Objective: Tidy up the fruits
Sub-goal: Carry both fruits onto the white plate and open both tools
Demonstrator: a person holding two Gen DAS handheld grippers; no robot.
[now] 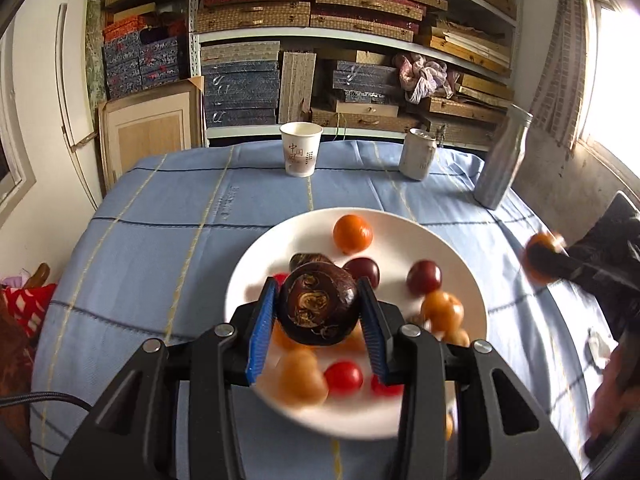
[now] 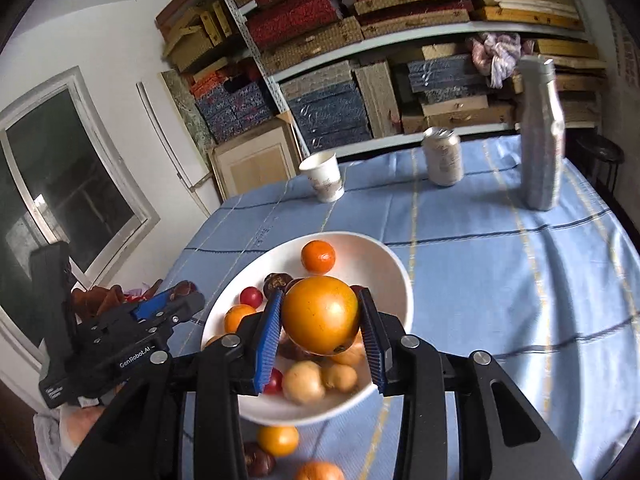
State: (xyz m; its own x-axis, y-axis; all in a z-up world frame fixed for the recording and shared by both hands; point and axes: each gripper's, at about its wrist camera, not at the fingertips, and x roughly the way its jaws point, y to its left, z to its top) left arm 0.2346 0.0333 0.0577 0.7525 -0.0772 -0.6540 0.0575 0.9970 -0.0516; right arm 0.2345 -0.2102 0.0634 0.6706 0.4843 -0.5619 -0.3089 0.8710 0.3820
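Dark brown round fruit (image 1: 318, 308), frame centre, clamped above white plate (image 1: 460, 264). Orange fruit (image 2: 321, 315), centre, likewise clamped. Plate holds mixed orange, red and purple fruits.

In the left wrist view the plate's near rim (image 1: 320, 424) and the fruit by it are blurred, and a smeared hand (image 1: 612, 396) is cut off at the right edge. In the right wrist view an orange fruit (image 2: 320, 472) is cropped at the bottom.

Glossy white plate (image 1: 452, 264); blue woven cloth (image 1: 168, 240); paper cup (image 1: 301, 154); metal can (image 1: 417, 153)
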